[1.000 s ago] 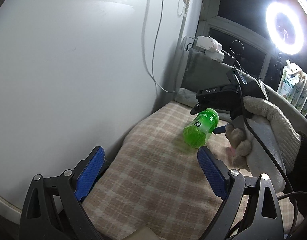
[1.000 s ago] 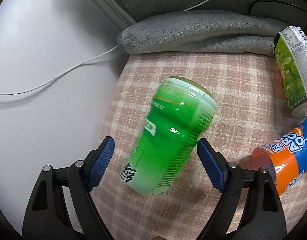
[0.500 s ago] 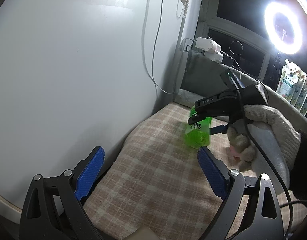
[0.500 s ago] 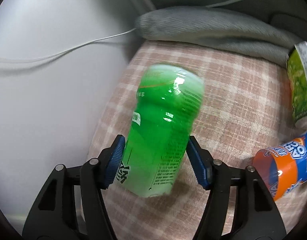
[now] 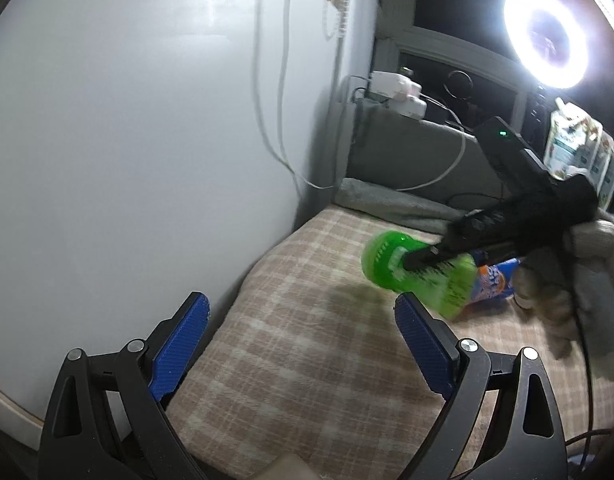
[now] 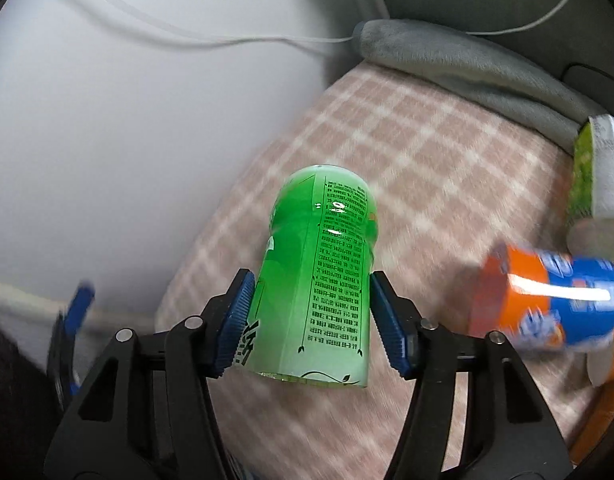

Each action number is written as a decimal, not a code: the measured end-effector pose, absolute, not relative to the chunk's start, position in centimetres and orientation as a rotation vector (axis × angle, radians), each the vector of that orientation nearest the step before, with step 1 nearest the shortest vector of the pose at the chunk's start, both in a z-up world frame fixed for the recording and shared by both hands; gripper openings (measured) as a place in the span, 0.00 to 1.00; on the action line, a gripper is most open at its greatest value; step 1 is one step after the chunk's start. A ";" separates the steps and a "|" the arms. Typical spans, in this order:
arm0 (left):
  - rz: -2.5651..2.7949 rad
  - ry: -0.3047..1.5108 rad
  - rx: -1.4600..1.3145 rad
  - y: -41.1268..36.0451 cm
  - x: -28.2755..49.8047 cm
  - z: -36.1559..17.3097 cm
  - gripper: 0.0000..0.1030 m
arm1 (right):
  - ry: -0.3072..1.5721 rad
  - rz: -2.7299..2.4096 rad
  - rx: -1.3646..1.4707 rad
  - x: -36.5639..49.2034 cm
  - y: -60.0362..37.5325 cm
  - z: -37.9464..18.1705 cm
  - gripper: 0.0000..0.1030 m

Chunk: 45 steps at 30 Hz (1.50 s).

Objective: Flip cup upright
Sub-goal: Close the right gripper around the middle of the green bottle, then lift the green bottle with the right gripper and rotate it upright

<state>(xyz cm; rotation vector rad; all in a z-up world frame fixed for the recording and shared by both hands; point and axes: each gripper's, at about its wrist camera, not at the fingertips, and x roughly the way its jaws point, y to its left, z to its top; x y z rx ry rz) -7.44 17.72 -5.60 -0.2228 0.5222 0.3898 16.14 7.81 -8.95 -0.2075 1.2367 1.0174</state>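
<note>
I am holding the green cup [image 6: 319,276] in my right hand-held gripper [image 6: 311,320], its 2 blue pads [image 6: 233,322] pressing on the cup's sides near the wide open end. From the left wrist view the cup [image 5: 419,276] is lying tilted above the pink plaid blanket [image 5: 307,360], clear of it, closed end pointing toward the white wall [image 5: 147,140]. My left hand-held gripper [image 5: 303,344] is hanging wide apart with nothing between its pads. An orange and blue bottle [image 6: 555,304] is lying just beside the cup, with a grey cushion [image 6: 447,56] behind.
</note>
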 end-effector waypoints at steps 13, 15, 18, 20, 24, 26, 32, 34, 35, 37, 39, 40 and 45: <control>0.111 0.564 -0.032 10.5 -4.2 -4.7 0.91 | 1.120 1.174 -0.363 14.2 -4.1 -7.9 0.60; 0.080 0.582 -0.021 9.5 -3.6 -4.9 0.91 | 1.103 1.197 -0.396 14.3 -4.4 -8.3 0.60; 0.037 0.627 -0.019 8.7 -2.7 -5.4 0.91 | 1.082 1.222 -0.485 14.1 -5.8 -8.8 0.60; 0.005 0.658 -0.032 8.2 -2.1 -5.7 0.91 | 1.071 1.234 -0.537 14.2 -6.3 -9.2 0.60; -0.038 0.691 -0.018 7.0 -1.5 -6.1 0.91 | 1.052 1.246 -0.627 15.2 -7.6 -9.8 0.60; -0.069 0.704 -0.006 6.3 -1.3 -6.2 0.91 | 1.040 1.251 -0.687 15.7 -8.3 -10.1 0.60; -0.140 0.736 0.054 4.2 0.1 -6.3 0.91 | 1.043 1.210 -0.750 17.4 -8.8 -11.4 0.62; -0.160 0.736 0.081 3.7 0.4 -6.2 0.91 | 1.040 1.203 -0.725 17.5 -9.1 -11.3 0.70; -0.173 0.734 0.104 3.2 0.5 -6.1 0.91 | 1.032 1.202 -0.711 17.7 -9.4 -11.1 0.71; -0.197 0.733 0.142 2.5 0.8 -6.0 0.91 | 1.016 1.194 -0.675 17.8 -10.2 -10.4 0.72; -0.232 0.725 0.189 1.6 1.1 -5.7 0.91 | 1.005 1.187 -0.625 18.0 -11.2 -9.7 0.72; -0.248 0.722 0.206 1.2 1.3 -5.6 0.91 | 0.995 1.176 -0.588 18.1 -11.9 -9.2 0.72; -0.353 0.711 0.323 -1.0 2.9 -5.0 0.91 | 0.949 1.074 -0.360 17.2 -16.3 -7.6 0.72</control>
